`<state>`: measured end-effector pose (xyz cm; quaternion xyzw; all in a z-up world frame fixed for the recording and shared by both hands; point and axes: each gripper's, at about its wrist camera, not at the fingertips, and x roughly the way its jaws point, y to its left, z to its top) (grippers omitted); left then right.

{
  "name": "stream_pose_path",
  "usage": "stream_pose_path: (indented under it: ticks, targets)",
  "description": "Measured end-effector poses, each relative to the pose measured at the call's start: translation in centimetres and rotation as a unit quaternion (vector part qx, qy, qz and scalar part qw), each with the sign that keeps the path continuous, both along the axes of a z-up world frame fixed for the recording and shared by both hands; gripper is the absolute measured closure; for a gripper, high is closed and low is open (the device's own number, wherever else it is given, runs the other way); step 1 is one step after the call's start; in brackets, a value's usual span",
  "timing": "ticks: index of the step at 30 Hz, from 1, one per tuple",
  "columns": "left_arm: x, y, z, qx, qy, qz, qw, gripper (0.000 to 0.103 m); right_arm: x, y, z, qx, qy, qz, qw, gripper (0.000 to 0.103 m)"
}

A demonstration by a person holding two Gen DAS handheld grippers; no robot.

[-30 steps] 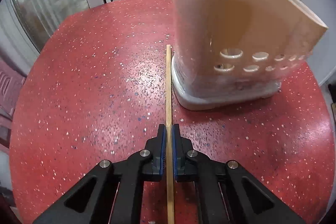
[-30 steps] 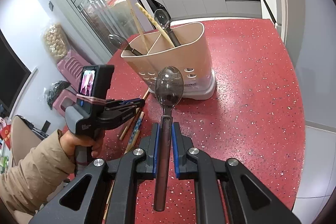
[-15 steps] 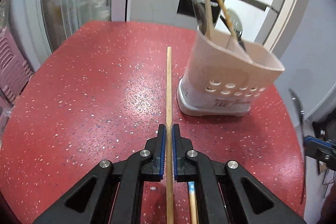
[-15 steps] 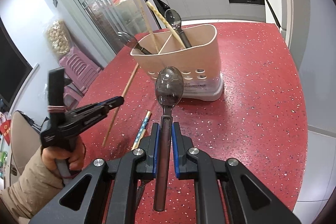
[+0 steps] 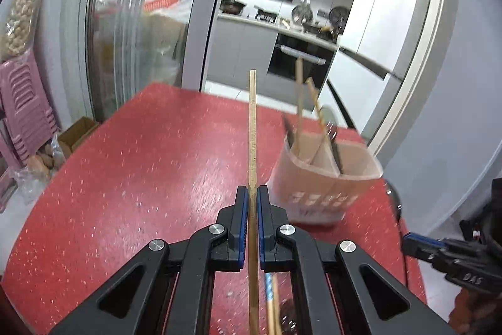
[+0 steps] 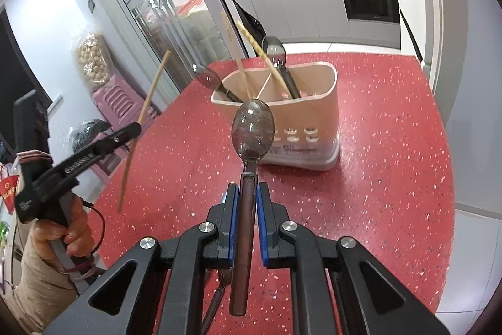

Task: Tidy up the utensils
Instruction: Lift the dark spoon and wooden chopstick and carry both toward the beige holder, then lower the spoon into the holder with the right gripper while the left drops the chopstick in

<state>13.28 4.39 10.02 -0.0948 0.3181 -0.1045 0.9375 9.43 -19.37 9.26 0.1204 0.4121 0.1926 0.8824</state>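
Two grippers hang above the red speckled surface (image 6: 392, 165), each with its jaws clamped on one utensil. Open red surface lies to the left of the beige utensil holder (image 6: 301, 121) and in front of it, out to the rounded right edge; the far edge meets a glass door frame. The left gripper (image 5: 252, 197) pinches a wooden chopstick (image 5: 252, 127) near its middle; in the right wrist view the stick tilts up, clear of the surface and well left of the holder. The right gripper (image 6: 248, 193) grips a dark spoon (image 6: 252, 131) by the handle, bowl forward, in line with the holder's front wall. Inside the holder stand chopsticks and spoons in separate compartments. More chopsticks (image 5: 271, 300) lie on the surface below the left jaws.
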Motion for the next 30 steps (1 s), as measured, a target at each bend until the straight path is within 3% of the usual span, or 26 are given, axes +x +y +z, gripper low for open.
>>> stream_pose_path:
  ticks: [15,19,30]
  targets:
    - [6.4,-6.4,5.0,-0.022,-0.068,-0.032,0.9969,0.072,6.0,-2.2,3.9,0.004,-0.045,-0.018,0.999,0.091]
    - [8.6,-7.6,5.2,-0.032,-0.078,-0.024,0.9962,0.072,8.2,-2.4,4.5,0.003,-0.063,-0.022,0.998,0.091]
    - [12.3,-10.0,3.4,-0.005,-0.124,0.034,0.9916,0.072,14.1,-1.6,3.7,-0.013,-0.118,-0.031,0.992,0.091]
